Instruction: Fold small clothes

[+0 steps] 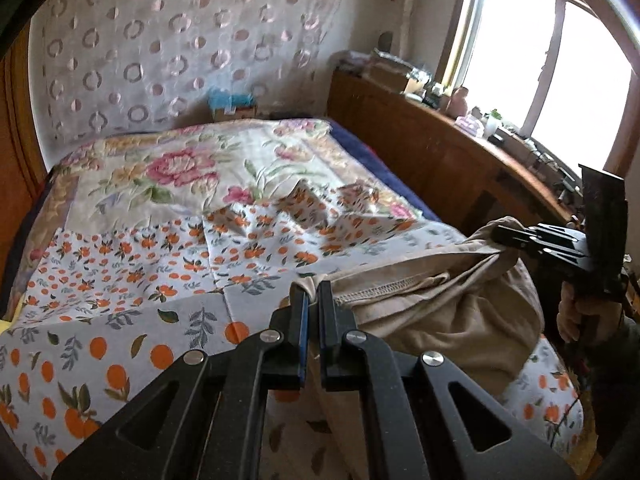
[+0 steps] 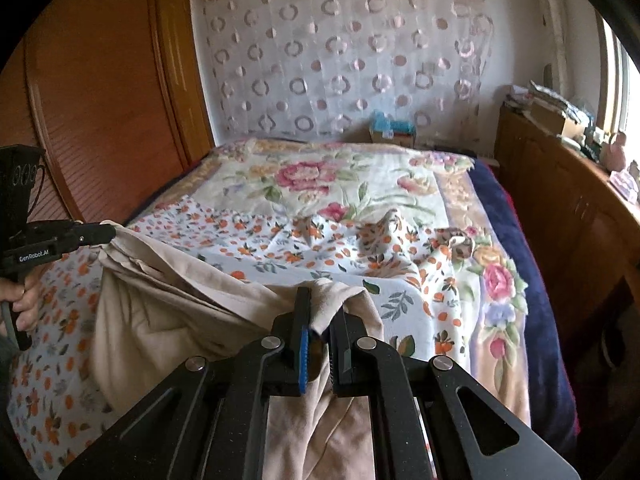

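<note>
Above the orange-print cotton bedsheet (image 1: 120,288), a beige soft-knit garment (image 1: 432,304) hangs stretched between both tools: the left gripper (image 1: 313,296) pinches one hemmed corner, the right gripper (image 2: 324,312) pinches the other, likely so the cloth spreads flat before it is laid down for folding

A bed (image 2: 516,216) is carrying a floral quilt (image 2: 320,176), with an orange-print sheet (image 1: 120,264) lying rumpled across its near half and a beige garment (image 2: 160,312) draping over the sheet's near edge.
</note>
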Available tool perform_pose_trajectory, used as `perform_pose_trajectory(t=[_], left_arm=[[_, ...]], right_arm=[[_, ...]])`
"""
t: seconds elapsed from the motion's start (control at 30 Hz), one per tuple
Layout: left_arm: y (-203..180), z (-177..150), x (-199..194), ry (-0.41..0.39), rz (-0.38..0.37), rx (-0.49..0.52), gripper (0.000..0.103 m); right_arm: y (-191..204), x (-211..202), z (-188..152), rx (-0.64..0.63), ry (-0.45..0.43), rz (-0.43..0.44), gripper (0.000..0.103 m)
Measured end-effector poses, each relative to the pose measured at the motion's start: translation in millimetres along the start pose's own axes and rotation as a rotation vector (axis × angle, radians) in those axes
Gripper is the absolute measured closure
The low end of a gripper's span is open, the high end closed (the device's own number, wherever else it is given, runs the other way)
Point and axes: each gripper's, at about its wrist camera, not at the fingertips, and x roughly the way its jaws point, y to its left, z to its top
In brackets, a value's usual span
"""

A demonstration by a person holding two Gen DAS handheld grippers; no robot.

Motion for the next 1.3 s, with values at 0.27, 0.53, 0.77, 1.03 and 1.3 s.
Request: perform_pose_trajectory(t=[0.27,0.53,0.77,1.03,1.3], left_arm=[[3.2,-4.1,4.2,0.035,-0.034,0.027,0.057],[-2.1,-14.1,-6.6,0.054,-0.087,0.051,0.035],[-5.0,-32.8,12.6,0.122,-0.092,0.037,0.034],[-17.7,-48.7,18.0,0.158,-0.095,0.058,0.034],[-24.3,-54.3,11.0,0.159,-0.109,0.055,0.034]], right_arm=[[-6.2,-6.4,16.2,0.012,-0.005,-0.045,0.044],[-1.1,-19.4,-5.2,-0.023,0.038,-0.041,0.039],[-1.9,25.2,-0.8,0.012,0.161,0.035,0.068],[-23.6,13.9,14.6,0.08,0.033,-0.101,0.102],[-12.5,4.1,12.4,0.029,0.079,-0.17,0.097]])
